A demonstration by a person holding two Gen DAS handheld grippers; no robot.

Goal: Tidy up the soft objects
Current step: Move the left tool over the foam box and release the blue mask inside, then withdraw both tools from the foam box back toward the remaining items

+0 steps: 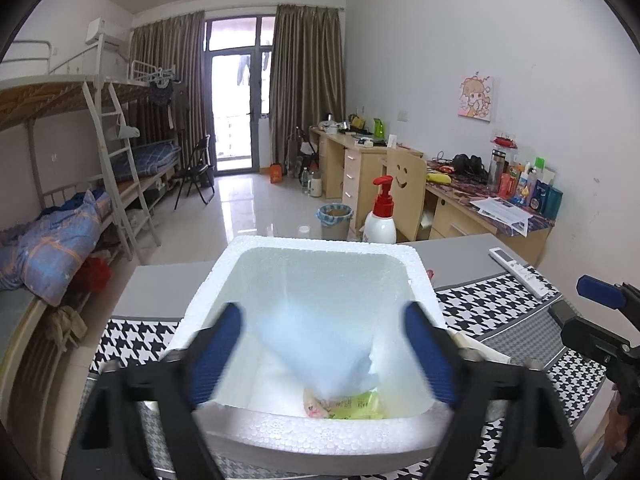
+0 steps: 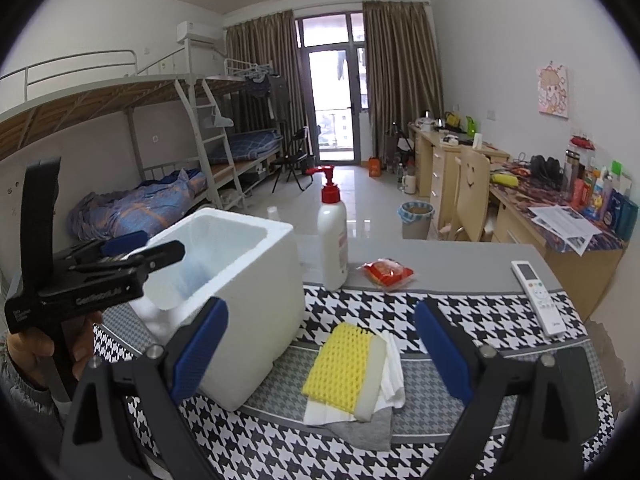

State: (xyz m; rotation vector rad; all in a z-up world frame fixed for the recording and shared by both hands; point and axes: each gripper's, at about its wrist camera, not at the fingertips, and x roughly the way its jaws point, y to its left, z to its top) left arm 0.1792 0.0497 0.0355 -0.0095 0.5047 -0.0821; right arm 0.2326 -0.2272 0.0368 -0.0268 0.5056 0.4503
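Note:
My left gripper (image 1: 324, 354) stands open over a white foam box (image 1: 424, 280). A blurred pale blue soft thing (image 1: 320, 344) hangs between the jaws, inside the box, and neither pad touches it. A yellow-green packet (image 1: 356, 404) lies on the box floor. My right gripper (image 2: 320, 316) is open and holds nothing, above a yellow mesh sponge (image 2: 340, 368). The sponge rests on a white cloth (image 2: 394, 376) and a grey cloth (image 2: 368, 432). In the right wrist view the left gripper (image 2: 152, 246) is over the foam box (image 2: 248, 304).
A houndstooth cloth (image 2: 460, 312) covers the grey table. On the table stand a red-capped pump bottle (image 2: 332, 236), a red packet (image 2: 386, 272) and a white remote (image 2: 538, 296). Bunk beds are at the left, and cluttered desks line the right wall.

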